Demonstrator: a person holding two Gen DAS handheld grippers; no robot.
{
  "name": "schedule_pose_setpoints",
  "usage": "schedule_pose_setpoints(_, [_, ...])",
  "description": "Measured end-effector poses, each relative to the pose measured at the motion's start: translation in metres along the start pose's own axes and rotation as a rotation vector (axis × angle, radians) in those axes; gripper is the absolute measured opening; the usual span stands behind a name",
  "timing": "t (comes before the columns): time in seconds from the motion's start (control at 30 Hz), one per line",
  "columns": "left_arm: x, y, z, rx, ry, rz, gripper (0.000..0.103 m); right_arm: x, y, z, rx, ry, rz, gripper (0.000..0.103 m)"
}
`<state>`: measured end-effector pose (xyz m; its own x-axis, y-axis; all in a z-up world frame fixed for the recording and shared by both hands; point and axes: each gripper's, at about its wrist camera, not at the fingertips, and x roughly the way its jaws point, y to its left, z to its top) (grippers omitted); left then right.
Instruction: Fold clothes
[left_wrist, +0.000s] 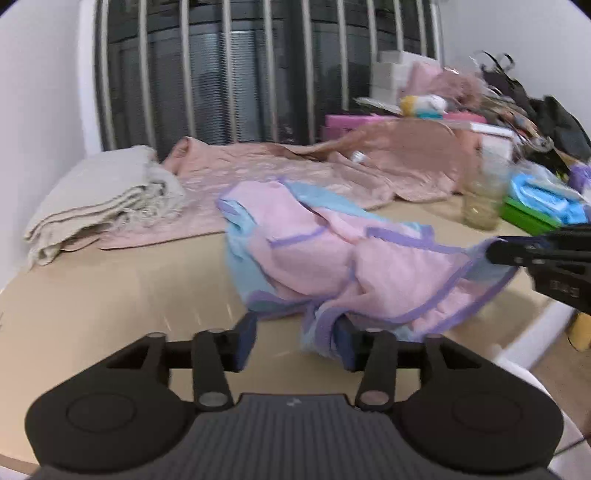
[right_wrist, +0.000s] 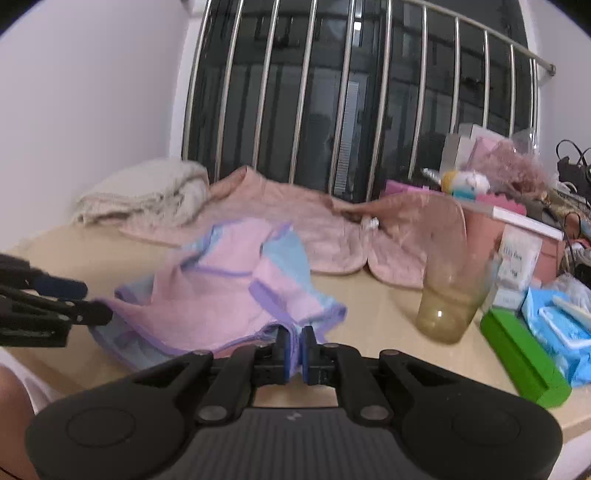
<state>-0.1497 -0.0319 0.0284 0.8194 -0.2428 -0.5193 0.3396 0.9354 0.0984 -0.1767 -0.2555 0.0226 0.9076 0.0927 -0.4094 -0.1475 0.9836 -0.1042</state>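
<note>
Cloth: pink terry garment with light-blue panels and purple binding (left_wrist: 332, 258), crumpled in the middle of the pale wooden bench (left_wrist: 110, 295) — nothing about it is squared up or folded yet.
Right gripper (right_wrist: 295, 350): jaws nearly shut on a purple-bound hem of the garment, a thin fold of cloth pinched between the blue pads.
Left gripper (left_wrist: 295, 343): jaws stand about half open; the garment's near edge hangs in front of the right-hand pad, but the pads do not press on it, so I read it as no grip.
Key relation: the garment lies straight ahead of both grippers, its long axis running roughly crosswise between them — the right one already has one end, and the free end droops just beside the left jaws.
Nearer hand: the left, for the loose end; it appears to need only a short reach forward and a close.
Step in hand: likely regrasping so the piece can be stretched flat before the first fold.
Far edge of bench: folded beige blanket (left_wrist: 103, 199) at the left corner, quilted dusty-pink cover (left_wrist: 295, 166) spread beside it.
Right edge: clear plastic cup (right_wrist: 450, 299) and green box (right_wrist: 524, 362), near enough that a wide sweep of cloth could tip the cup.
</note>
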Motion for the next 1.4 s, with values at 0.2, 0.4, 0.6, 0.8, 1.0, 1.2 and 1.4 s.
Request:
schedule_pose_setpoints(0.2, [0.002,-0.008,-0.005,0.045,0.021,-0.014,0.050,0.003,0.012,-0.006,-0.148,0.002,-0.006,0.016])
schedule_pose_setpoints(0.4, [0.001,-0.007,0.006,0.041,-0.013,-0.008,0.009,0.008,0.038,-0.011,-0.421,0.013,0.011,0.029])
schedule_pose_setpoints(0.6, [-0.022,0.001,0.024,0.011,-0.131,0.021,0.008,0.007,0.059,-0.007,-0.571,0.003,0.006,0.046])
schedule_pose_setpoints(0.8, [-0.043,0.015,0.027,-0.016,-0.238,0.039,0.008,0.019,0.070,0.001,-0.543,0.026,-0.072,0.000])
schedule_pose_setpoints(1.0, [-0.056,0.034,0.032,-0.026,-0.283,0.115,0.009,-0.013,0.045,0.039,-0.217,-0.223,-0.039,0.000])
schedule_pose_setpoints(1.2, [-0.057,0.051,0.012,-0.085,-0.199,0.102,0.029,-0.031,0.034,0.062,-0.258,-0.239,-0.047,0.003])
schedule_pose_setpoints(1.4, [-0.050,0.044,-0.010,-0.081,-0.075,-0.042,0.054,-0.022,0.037,0.021,-0.439,-0.050,0.065,0.031])
